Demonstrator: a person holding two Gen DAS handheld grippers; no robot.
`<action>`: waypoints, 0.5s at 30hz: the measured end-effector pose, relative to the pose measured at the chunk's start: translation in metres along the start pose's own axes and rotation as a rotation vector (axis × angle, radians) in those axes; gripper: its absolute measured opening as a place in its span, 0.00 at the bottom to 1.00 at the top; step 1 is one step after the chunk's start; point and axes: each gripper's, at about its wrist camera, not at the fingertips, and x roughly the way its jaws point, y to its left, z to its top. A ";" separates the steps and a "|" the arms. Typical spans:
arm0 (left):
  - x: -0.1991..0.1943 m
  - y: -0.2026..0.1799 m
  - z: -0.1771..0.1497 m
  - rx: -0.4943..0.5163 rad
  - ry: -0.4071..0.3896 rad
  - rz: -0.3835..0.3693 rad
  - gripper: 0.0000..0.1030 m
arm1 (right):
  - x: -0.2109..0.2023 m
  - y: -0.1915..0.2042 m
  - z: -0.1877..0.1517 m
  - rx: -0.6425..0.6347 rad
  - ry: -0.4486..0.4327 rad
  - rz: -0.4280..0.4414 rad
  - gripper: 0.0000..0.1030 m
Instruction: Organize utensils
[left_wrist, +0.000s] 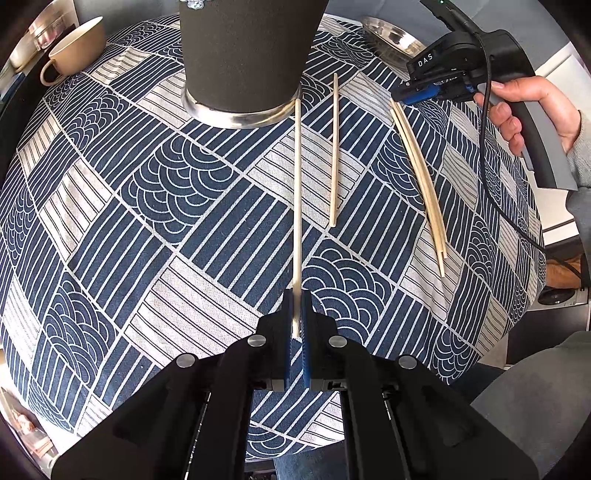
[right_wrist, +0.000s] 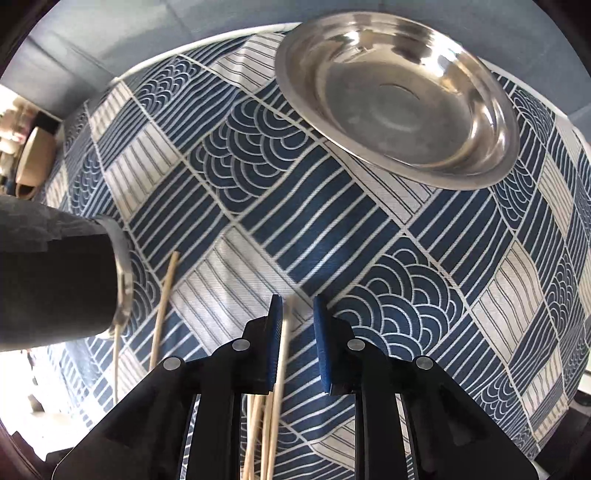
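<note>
A person is working over a table draped in a blue-and-white patterned cloth (left_wrist: 207, 229), with a two-finger gripper in each hand. The left gripper (left_wrist: 296, 317) is clamping the near end of a single pale chopstick (left_wrist: 297, 192), its blue pads pressed together on the stick, which is running straight away from the camera with its far tip touching the metal base rim of a tall dark tumbler (left_wrist: 243, 55). The tumbler is standing towards the far edge of the table, left of centre in the left wrist view.

A second loose chopstick (left_wrist: 334, 147) is lying on the cloth just to the right of the held one and roughly parallel to it, not touching it. Further right, a small bundle of chopsticks (left_wrist: 419, 173) is lying together, angled towards the table's right edge. The right gripper (right_wrist: 297, 317), held by a hand (left_wrist: 532, 107) in a grey sleeve, is hovering at the far tip of that bundle with its blue pads standing apart; in the right wrist view one stick of the bundle is lying between the jaws, close to the left pad, and whether the pad is touching it cannot be told.

A shallow steel bowl (right_wrist: 399, 99) is sitting near the far right corner, and a cream cup (left_wrist: 74, 48) is standing near the far left corner.
</note>
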 end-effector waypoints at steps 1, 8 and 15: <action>0.000 0.000 0.000 0.000 0.000 0.000 0.04 | 0.001 0.003 0.001 -0.017 0.002 -0.008 0.11; 0.003 -0.004 0.000 0.003 0.005 -0.015 0.04 | 0.003 -0.005 0.000 0.013 0.015 0.073 0.04; -0.014 -0.004 0.005 -0.009 -0.021 -0.035 0.04 | -0.021 -0.019 -0.014 0.036 -0.020 0.232 0.04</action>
